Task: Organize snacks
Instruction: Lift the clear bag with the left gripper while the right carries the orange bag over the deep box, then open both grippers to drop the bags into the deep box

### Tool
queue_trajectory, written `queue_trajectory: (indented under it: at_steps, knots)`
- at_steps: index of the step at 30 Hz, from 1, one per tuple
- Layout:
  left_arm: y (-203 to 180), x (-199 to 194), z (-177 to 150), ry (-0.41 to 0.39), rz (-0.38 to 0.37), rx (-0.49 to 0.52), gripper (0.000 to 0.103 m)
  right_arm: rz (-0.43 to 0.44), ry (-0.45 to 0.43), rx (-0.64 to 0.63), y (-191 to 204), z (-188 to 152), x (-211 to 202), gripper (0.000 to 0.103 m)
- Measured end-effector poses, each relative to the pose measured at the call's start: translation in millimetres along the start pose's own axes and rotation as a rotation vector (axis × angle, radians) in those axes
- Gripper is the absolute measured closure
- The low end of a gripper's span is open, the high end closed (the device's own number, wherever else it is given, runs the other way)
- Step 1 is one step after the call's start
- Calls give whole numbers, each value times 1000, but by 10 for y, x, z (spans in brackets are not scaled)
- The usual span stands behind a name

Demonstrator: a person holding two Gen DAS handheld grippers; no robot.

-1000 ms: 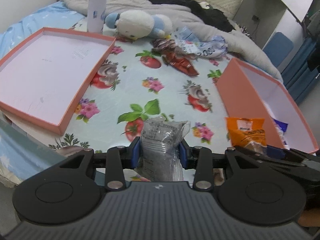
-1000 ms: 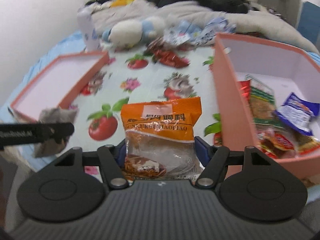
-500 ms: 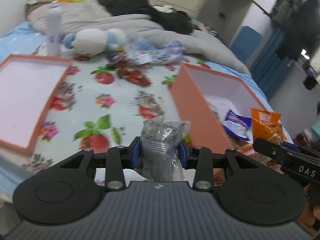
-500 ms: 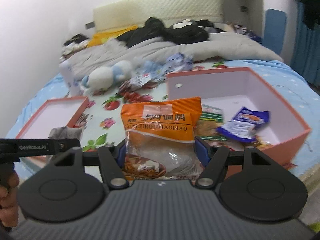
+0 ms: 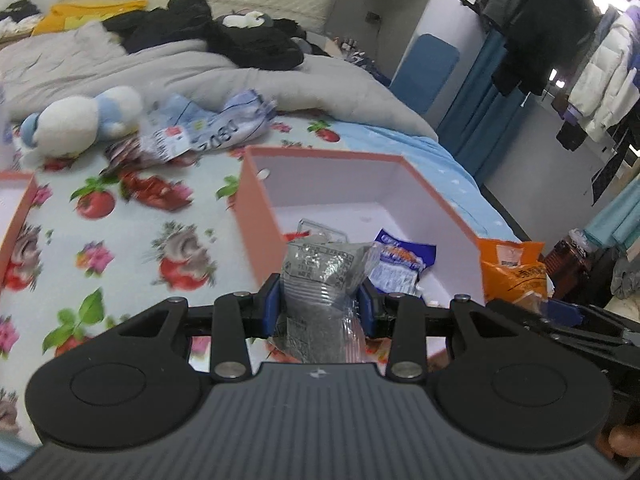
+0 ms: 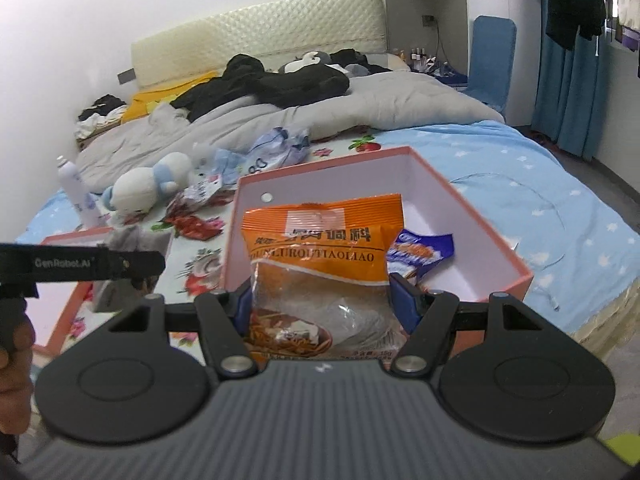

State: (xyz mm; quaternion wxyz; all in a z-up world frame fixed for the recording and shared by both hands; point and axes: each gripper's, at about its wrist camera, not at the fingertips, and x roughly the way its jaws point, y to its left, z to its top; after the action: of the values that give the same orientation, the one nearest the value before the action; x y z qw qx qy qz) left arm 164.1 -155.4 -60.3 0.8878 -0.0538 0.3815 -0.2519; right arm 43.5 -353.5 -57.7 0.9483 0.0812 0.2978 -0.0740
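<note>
My left gripper (image 5: 320, 304) is shut on a silver-grey snack packet (image 5: 320, 292), held just before the near wall of the deep pink box (image 5: 256, 216). Inside that box lie a blue-and-white packet (image 5: 400, 260) and other snacks. My right gripper (image 6: 322, 300) is shut on an orange snack bag (image 6: 324, 248) over the near edge of the same pink box (image 6: 472, 216). The orange bag (image 5: 512, 268) also shows at the right of the left wrist view. The left gripper with its grey packet (image 6: 128, 248) shows at the left of the right wrist view.
A shallow pink lid (image 6: 68, 308) lies left of the box on the flowered cloth (image 5: 128, 240). Loose snack packets (image 5: 156, 192), a plush toy (image 5: 76, 120), a white bottle (image 6: 78, 196) and a grey duvet (image 6: 320, 116) with dark clothes lie beyond. A hand (image 6: 12, 348) holds the left gripper.
Both grippers have risen and swung right, from over the flowered cloth to the deep pink box, each keeping its packet. The shallow lid has slid to the left edge of view.
</note>
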Motion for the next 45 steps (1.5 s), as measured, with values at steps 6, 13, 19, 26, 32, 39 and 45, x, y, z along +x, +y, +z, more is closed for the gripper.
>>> queue_trajectory:
  at_steps: [6,13,19,26,32,39,45]
  knots:
    - [-238,308,180,22,13,52,59,12,8,45,-217,177,265,34]
    - [-315,833,284,81,52,85,58,10,61,63,-385,116,702,34]
    - [-363,1179,323,95,105,137,58,4,84,73,-471,72,1006,33]
    - [-411,1317,434,92,117,154,56,23,114,101,-595,36,1251,32]
    - [-434,1287,393,82,92,172,40,32,111,134,-594,15,1220,19]
    - [-379,963,354,43,92,152,38,36,78,138,-511,12,1007,18]
    - [-352,552,290,4,98,151,38,55,29,129,-393,19,679,18]
